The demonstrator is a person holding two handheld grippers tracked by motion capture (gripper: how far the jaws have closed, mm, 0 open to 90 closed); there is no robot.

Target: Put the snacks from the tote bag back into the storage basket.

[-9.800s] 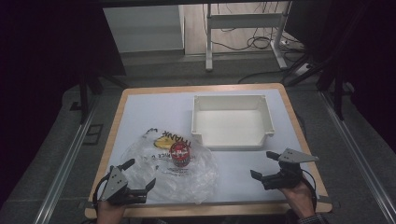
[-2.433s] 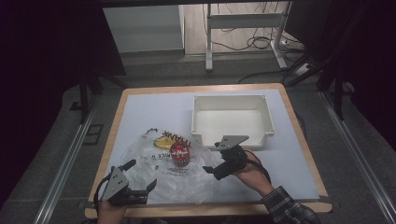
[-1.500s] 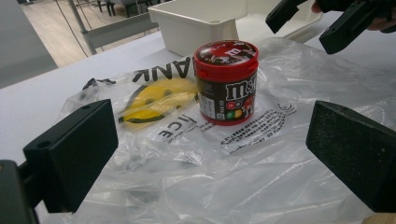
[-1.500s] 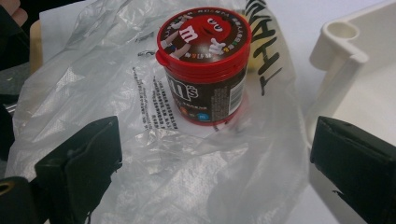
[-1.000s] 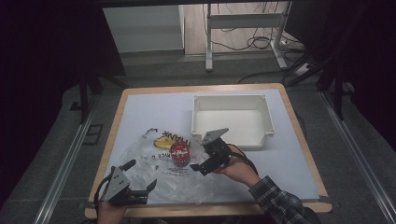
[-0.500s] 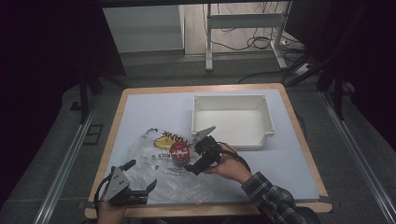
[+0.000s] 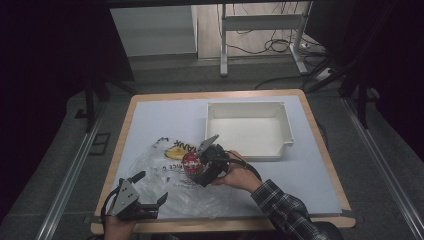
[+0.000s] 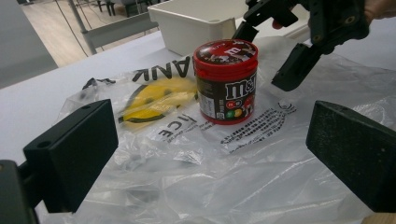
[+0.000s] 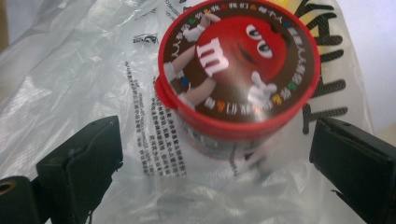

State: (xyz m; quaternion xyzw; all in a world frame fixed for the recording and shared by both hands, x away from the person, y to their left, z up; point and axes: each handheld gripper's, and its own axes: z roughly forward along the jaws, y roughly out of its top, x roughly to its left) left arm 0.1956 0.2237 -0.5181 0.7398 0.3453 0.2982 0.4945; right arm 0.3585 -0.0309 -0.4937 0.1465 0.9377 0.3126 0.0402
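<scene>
- High view: we see the candy jar (image 7: 190, 162) standing upright on the plastic bag (image 7: 170, 182), which lies flat on the table (image 7: 150, 112). Our right gripper (image 7: 199, 167) is right at the jar with jaws spread. Our left gripper (image 7: 145, 192) rests open at the near edge of the bag. The white bin (image 7: 248, 107) stands just beyond the jar.
- Left gripper view: we judge the jar (image 8: 225, 81) as stiff, light and smooth, so we should take it by the round wall below the red lid (image 8: 226, 52). The right gripper (image 8: 271, 60) hangs over it, holding nothing.
- Right gripper view: the jar (image 9: 238, 79) sits between the open jaws, not yet touched. The thin bag (image 9: 70, 79) under it is slippery and may lift together with the jar.
</scene>
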